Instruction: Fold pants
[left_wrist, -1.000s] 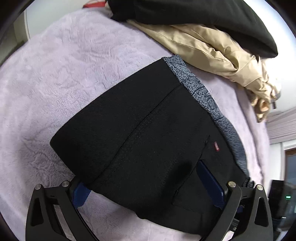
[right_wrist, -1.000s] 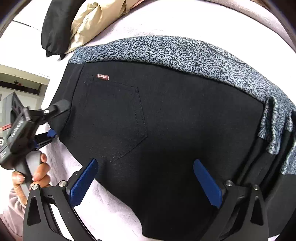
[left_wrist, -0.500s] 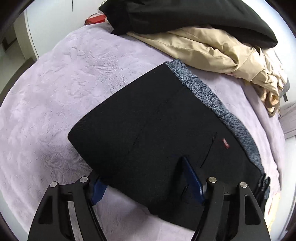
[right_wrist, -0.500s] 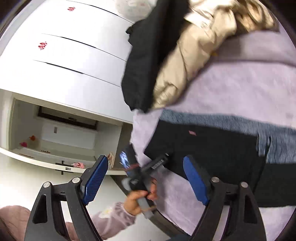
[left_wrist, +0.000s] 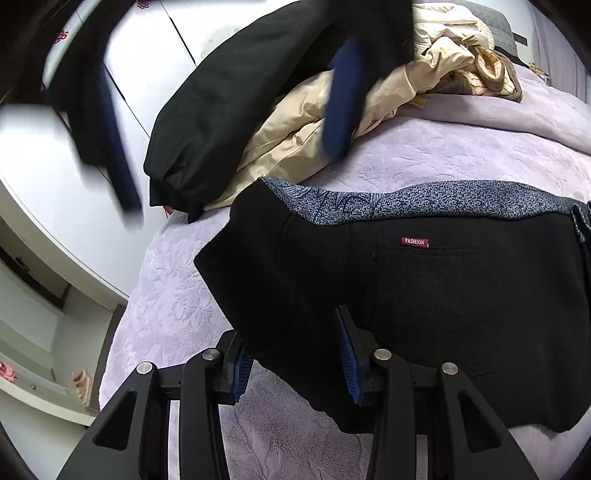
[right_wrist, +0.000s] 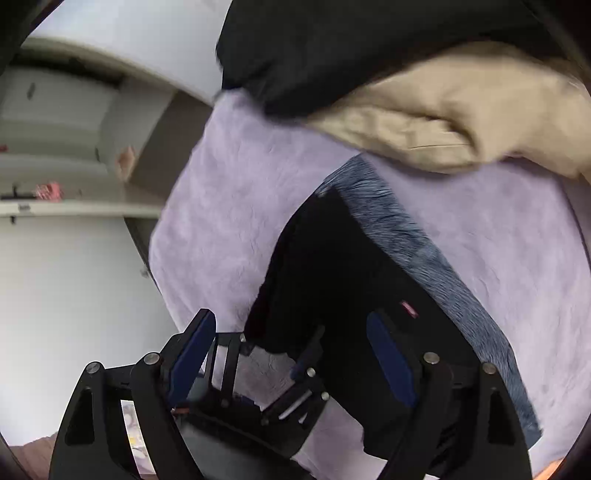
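The pants are lying folded up on the purple blanket, near the jacket pile, and they're looking soft, floppy and thick, so I'd be pinching a folded edge or the patterned waistband. The left gripper is sitting half open around the near-left corner, narrower than a second ago. The right gripper is hanging wide and empty, having lifted off the pants since then.
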